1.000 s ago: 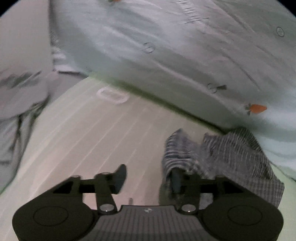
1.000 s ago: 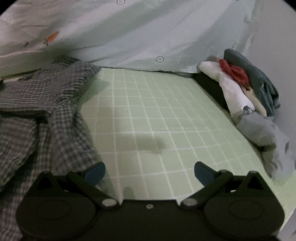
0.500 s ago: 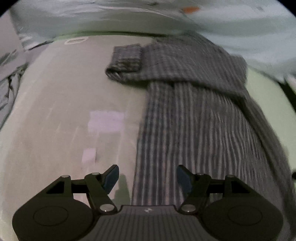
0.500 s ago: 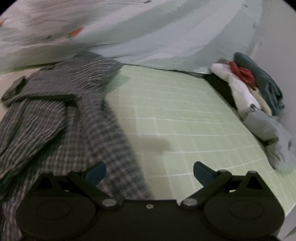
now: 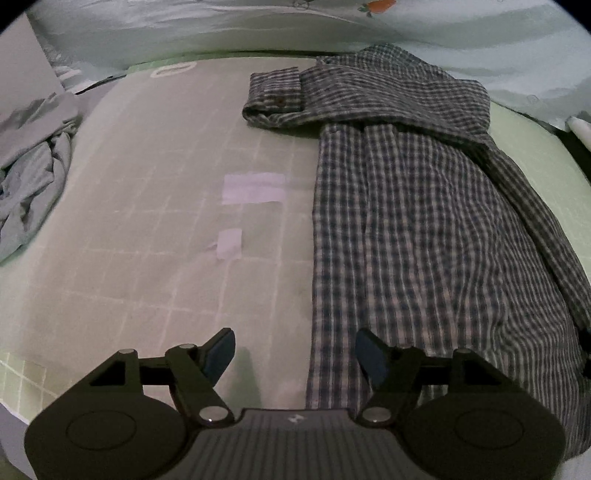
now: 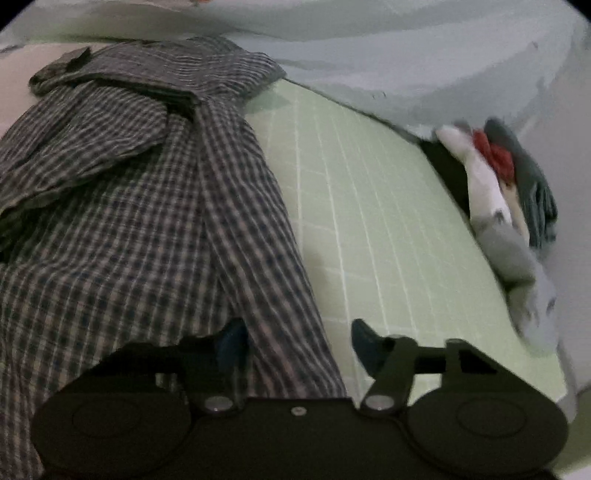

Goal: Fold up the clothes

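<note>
Shirt (image 5: pixel 424 229) first: one checked shirt lies spread on the green grid mat (image 5: pixel 147 221), its long body running away from me and one cuffed sleeve (image 5: pixel 275 98) folded across the top toward the left. I count one garment on the mat itself.

My left gripper (image 5: pixel 295 356) hangs over the shirt's near left edge, its two blue fingers (image 5: pixel 221 349) standing wide apart; the hem runs up between them, with the left finger over bare mat and the right over checked cloth, and neither pad presses on anything that I can see.

My right gripper (image 6: pixel 297 345) sits at the shirt's right edge. Its jaws are closing, and a strip of the checked cloth lies between them: the left pad is half hidden behind the fabric, the right pad is clear of it over the mat.

Off the mat I count two heaps: one crumpled pale blue cloth (image 5: pixel 33 192) at the left, and one pile of clothes (image 6: pixel 509 192) at the right showing white, red, dark teal and grey pieces. One pale printed sheet (image 5: pixel 369 33) lies bunched behind the mat, with one orange carrot print (image 5: pixel 382 5) in sight.
</note>
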Motion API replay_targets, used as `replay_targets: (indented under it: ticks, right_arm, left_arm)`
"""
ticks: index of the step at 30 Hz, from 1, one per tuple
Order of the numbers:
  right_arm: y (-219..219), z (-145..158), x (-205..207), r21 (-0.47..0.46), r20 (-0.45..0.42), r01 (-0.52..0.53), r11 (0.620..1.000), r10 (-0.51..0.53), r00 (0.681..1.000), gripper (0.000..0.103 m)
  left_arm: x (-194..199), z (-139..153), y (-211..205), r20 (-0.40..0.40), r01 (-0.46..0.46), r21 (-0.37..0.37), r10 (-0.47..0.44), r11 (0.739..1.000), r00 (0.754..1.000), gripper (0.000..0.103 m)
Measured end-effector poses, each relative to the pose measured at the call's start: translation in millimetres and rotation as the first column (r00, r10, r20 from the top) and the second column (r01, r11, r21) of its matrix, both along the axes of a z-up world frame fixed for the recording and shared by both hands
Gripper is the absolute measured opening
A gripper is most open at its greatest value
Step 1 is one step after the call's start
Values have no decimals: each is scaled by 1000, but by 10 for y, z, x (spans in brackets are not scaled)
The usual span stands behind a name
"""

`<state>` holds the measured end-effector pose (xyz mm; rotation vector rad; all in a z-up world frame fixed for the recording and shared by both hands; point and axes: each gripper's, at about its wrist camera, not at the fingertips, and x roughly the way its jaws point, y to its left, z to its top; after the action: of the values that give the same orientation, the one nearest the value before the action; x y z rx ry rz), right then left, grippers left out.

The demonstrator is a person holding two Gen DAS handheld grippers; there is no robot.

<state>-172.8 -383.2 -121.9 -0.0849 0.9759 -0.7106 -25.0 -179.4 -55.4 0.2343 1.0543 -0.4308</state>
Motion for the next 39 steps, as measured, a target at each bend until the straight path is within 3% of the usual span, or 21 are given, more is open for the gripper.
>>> replay_targets:
  ticks: [1, 3, 6, 10, 12, 16, 18, 21, 23, 28, 31, 34, 36, 39]
  right_arm:
    - [-4, -2, -16, 11, -2, 6, 1000, -6, 1000, 36]
    - [-1, 4, -63, 32, 6, 5, 999, -6, 1000, 13]
    - [42, 61, -154, 82, 63, 2, 997, -7, 998, 5]
    - [5, 176, -213, 219, 166, 25, 975, -63, 984, 4]
    - [-66, 236, -256, 341, 233, 46, 939, -132, 964, 4]
    - [-103, 351, -313, 493, 328, 46, 869, -234, 915, 3]
    - [-109, 412, -343, 581, 375, 21, 813, -290, 881, 3]
    - [-91, 428, -349, 713, 426, -49, 700, -376, 823, 3]
    - [-38, 407, -284, 743, 423, -72, 665, -383, 821, 3]
    - [121, 145, -56, 803, 360, -85, 590, -367, 858, 4]
    - [216, -134, 49, 830, 282, -41, 557, -353, 892, 9]
    - [241, -255, 58, 854, 264, -34, 520, -374, 889, 17]
    - [228, -221, 46, 856, 274, -45, 515, -377, 885, 39]
    - [202, -87, 51, 823, 311, -59, 565, -360, 880, 61]
  left_arm:
    - [-14, 5, 6, -1, 5, 0, -5, 1000, 1000, 73]
    - [-20, 6, 8, -2, 15, 1, -15, 1000, 1000, 73]
    - [-17, 15, 9, 0, 29, -2, -29, 1000, 1000, 73]
    - [-21, 7, 22, 3, 54, -5, -54, 999, 999, 73]
    - [-18, -5, 37, 1, 66, -6, -66, 998, 998, 73]
    - [-20, -12, 101, -3, 92, -4, -92, 996, 996, 73]
    - [-34, 5, 155, 1, 102, -7, -102, 995, 995, 73]
    - [-11, 12, 234, 2, 100, -10, -100, 995, 995, 73]
    - [6, 3, 278, -6, 97, -12, -97, 995, 995, 73]
    - [20, -26, 389, -22, 101, -9, -101, 995, 995, 73]
    - [61, -44, 417, -31, 93, -12, -94, 996, 995, 73]
    - [89, -60, 399, -38, 97, -11, -97, 995, 995, 74]
    - [100, -65, 368, -38, 103, -10, -103, 995, 994, 74]
    - [146, -65, 330, -48, 103, -16, -103, 995, 993, 74]
